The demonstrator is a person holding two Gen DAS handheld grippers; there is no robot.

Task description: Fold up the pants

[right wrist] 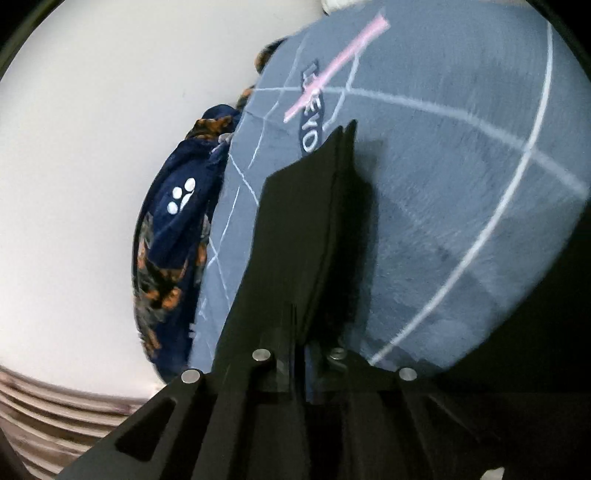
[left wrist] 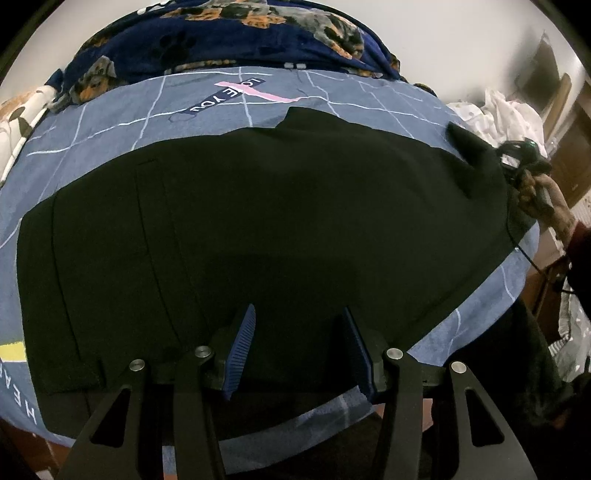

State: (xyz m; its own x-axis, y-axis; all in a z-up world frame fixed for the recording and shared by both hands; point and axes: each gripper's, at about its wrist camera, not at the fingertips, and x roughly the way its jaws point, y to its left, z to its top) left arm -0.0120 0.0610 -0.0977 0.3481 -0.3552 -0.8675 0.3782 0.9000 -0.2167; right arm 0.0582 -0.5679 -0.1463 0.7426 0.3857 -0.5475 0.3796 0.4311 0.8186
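Black pants [left wrist: 277, 206] lie spread across the blue-grey bed sheet [left wrist: 332, 96], waistband end at the left. My left gripper [left wrist: 299, 310] stands open over their near edge, blue pads [left wrist: 243, 347] apart with black cloth below them. At the far right my right gripper [left wrist: 517, 158], in a person's hand [left wrist: 543, 199], lifts the leg end off the bed. In the right wrist view that gripper [right wrist: 303, 332] is shut on the pants [right wrist: 295, 221]. A folded flap stands up from the jaws above the sheet [right wrist: 443, 147] and hides the fingertips.
A dark blue dog-print blanket [left wrist: 221, 33] is piled along the bed's far side by the wall, and it also shows in the right wrist view [right wrist: 173, 229]. White cloth [left wrist: 495, 110] is heaped at the right end. The bed's near edge runs just under my left gripper.
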